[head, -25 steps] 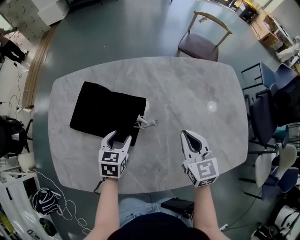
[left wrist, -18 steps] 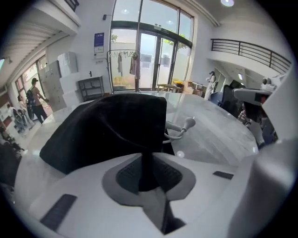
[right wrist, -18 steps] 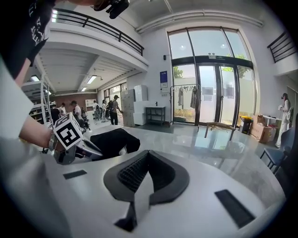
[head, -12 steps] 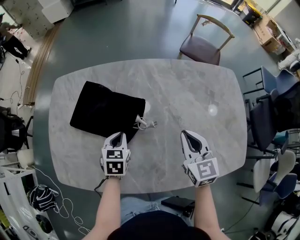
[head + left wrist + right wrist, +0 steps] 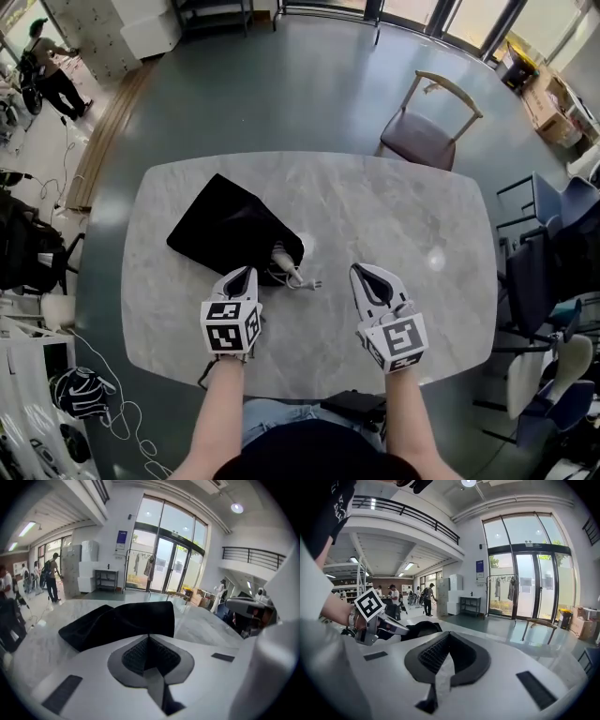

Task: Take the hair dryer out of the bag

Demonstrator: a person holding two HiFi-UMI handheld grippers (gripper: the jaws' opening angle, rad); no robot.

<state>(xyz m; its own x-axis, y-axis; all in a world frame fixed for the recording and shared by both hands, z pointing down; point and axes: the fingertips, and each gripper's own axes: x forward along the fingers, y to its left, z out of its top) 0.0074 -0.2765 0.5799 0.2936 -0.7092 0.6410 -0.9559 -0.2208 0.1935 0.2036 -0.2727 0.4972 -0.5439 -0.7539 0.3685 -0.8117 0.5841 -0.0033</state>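
**On the worktop point(image 5: 394, 216): left claw point(image 5: 246, 272) pinches the bag point(image 5: 230, 230)**

Toward 10 o'clock on the marble lies the black bag, bunched, its mouth facing 4 o'clock. The white dryer point(image 5: 280, 255) shows in that mouth, mostly hidden by the fabric. Its cord point(image 5: 300, 279) trails out onto the worktop toward 3 o'clock. The left claw is closed on the bag's near edge. The right claw point(image 5: 359, 270), at 3 o'clock from the bag and well apart from it, is closed on nothing.
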